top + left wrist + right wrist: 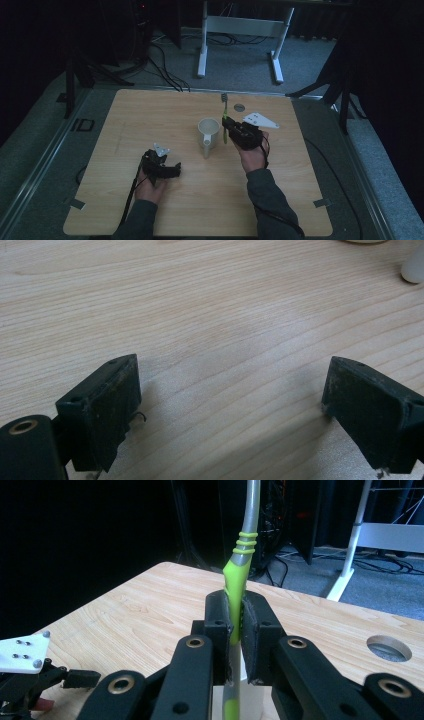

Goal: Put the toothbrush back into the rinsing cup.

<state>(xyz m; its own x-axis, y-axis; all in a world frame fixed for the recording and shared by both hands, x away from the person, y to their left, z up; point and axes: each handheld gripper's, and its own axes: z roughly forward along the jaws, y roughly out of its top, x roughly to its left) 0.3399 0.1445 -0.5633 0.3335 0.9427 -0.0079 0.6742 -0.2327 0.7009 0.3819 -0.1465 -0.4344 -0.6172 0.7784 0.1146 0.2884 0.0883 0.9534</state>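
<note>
Fingers (248,625) clamp toothbrush (239,570) — probably above mug (208,132)

Toothbrush (239,575) lime-green w/ grey neck; mug (208,131) cream; table (150,125) pale woodgrain.

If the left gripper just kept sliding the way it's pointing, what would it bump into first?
Probably the white mug. The left gripper lies open on the table, aimed rightward; its own view shows bare wood ahead, then a white piece, likely the mug's handle, though depth is uncertain.
</note>
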